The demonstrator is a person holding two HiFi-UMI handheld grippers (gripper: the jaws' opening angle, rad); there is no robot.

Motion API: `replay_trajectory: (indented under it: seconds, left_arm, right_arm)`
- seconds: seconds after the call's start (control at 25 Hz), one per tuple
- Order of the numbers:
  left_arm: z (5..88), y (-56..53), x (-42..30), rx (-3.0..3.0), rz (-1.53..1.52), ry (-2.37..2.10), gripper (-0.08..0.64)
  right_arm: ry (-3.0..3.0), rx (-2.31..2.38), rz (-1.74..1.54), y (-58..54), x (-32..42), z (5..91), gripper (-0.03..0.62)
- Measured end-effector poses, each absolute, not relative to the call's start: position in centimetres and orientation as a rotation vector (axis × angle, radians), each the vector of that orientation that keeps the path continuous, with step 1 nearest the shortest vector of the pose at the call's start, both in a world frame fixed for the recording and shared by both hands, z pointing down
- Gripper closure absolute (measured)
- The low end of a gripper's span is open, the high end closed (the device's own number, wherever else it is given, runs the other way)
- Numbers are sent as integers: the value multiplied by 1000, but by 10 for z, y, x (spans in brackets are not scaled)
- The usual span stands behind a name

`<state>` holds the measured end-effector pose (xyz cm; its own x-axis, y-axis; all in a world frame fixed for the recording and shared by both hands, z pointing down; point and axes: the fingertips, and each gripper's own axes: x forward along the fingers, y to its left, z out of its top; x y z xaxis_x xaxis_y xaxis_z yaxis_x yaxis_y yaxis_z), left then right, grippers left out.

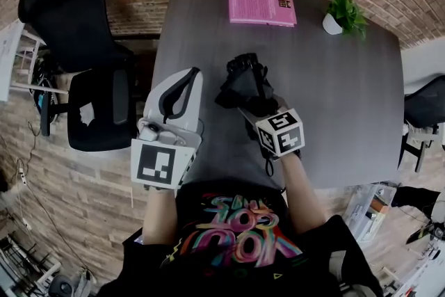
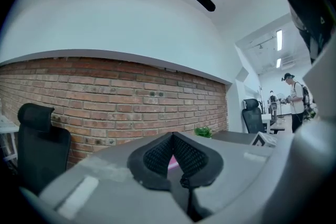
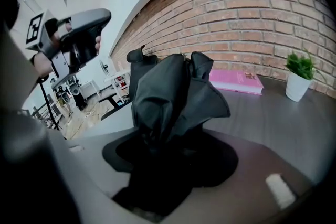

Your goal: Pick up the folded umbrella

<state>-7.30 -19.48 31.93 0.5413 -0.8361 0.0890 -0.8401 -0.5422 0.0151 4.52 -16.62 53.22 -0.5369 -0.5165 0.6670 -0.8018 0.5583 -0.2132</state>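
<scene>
The right gripper (image 3: 168,152) points downward over the table, its jaws standing fairly wide and pressed on a folded black fabric umbrella (image 3: 170,94). The umbrella's bunched cloth fills the space between the jaws and sticks out beyond their tips. It appears to hang clear of the tabletop. The grip seems to fall on loose folds of cloth, not on a firm shaft, so the bundle could slide out or sag if the jaws ease or the gripper tips further. A thin black strap (image 1: 268,165) dangles below the gripper near the person's body. It could snag on the table's near edge during a lift.

Just to the left of the right gripper, the white left gripper (image 2: 172,136) points level with its jaw tips touching and nothing between them. It plays no part in the hold, but a sideways swing of the umbrella could knock against it.

Under and beyond both grippers lies the dark grey wood-grain table (image 1: 348,94). Well ahead of the jaws rest a flat pink book (image 1: 262,5) and a small green plant in a white pot (image 1: 343,14), both far enough away to pose little risk.
</scene>
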Motion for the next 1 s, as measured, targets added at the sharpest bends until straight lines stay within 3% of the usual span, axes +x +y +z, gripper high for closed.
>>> replay_trajectory:
  seconds: [1.0]
  left_arm:
    - [295,-184,-57,2802,63,-1424,558]
  right_arm:
    - [-2545,1411,312,-157,91,337,336]
